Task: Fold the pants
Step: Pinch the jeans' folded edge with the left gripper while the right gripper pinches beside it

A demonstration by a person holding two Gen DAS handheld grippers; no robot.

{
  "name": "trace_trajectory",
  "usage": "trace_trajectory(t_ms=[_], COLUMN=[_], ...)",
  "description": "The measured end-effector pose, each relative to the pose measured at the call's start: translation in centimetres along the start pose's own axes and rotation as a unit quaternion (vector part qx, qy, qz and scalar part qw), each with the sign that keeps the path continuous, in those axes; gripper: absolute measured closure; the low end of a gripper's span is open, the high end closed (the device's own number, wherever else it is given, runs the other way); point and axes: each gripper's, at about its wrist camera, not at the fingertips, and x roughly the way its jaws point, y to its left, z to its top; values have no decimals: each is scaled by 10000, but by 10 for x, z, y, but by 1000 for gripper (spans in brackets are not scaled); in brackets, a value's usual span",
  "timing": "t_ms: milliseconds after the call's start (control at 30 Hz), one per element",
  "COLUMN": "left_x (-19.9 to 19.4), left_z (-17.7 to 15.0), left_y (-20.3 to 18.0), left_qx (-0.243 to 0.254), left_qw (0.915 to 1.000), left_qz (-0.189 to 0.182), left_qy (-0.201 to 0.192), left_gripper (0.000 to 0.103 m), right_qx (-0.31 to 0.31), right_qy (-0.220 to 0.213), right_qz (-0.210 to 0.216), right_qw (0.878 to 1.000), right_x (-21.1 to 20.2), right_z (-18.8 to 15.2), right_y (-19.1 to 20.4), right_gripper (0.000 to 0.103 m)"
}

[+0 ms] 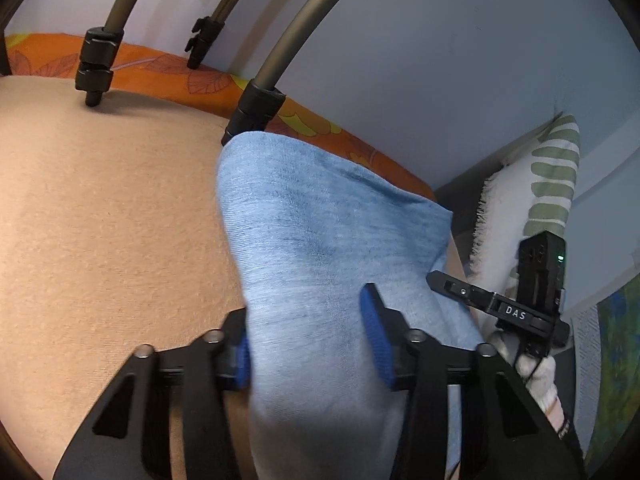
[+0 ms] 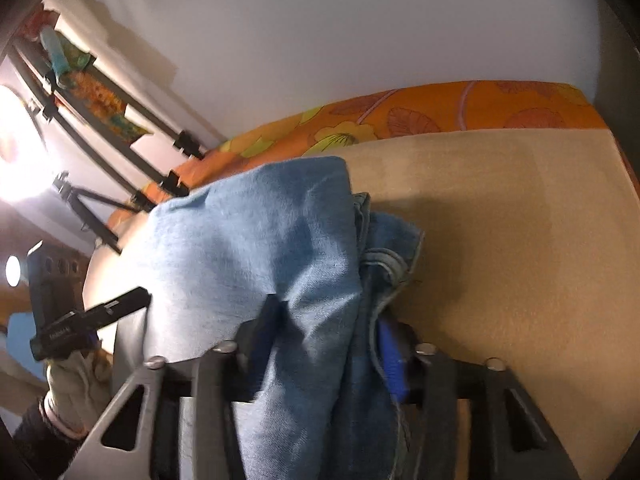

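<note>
Left gripper (image 1: 312,340): blue pads clamped on a fold of the light-blue denim pants (image 1: 320,232), which drape forward over the beige cover (image 1: 100,208). Right gripper (image 2: 328,356): likewise clenched on bunched denim, one seamed hem (image 2: 390,264) showing beside its right pad. One pair of pants, two grippers, each held by a gloved hand (image 2: 76,392). Beyond the beige cover: an orange floral sheet (image 2: 440,112), one leaf-print pillow (image 1: 552,184), and three tripod legs (image 1: 96,60) standing on the cover, hiding part of the wall.
</note>
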Motion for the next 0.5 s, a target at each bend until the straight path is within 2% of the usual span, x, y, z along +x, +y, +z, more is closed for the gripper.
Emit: trace_trajectory(t_ms=[67, 167, 300, 500], left_x=[-4, -10, -22, -38], left_z=[-2, -6, -9, -8], left_y=[-11, -29, -44, -78], left_qx=[341, 862, 1123, 1526], left_qw=[9992, 9950, 9915, 9854], left_qz=[182, 431, 414, 169], left_qy=[-110, -275, -503, -733], left_gripper=[76, 84, 88, 90], right_qx=[53, 93, -57, -115], right_qy=[-174, -419, -647, -958], right_qz=[-118, -199, -366, -388], right_qw=[9998, 9989, 9972, 9946], right_x=[-6, -16, -31, -65], right_z=[-3, -4, -8, -16], right_y=[3, 13, 27, 34], right_gripper=[73, 80, 83, 87])
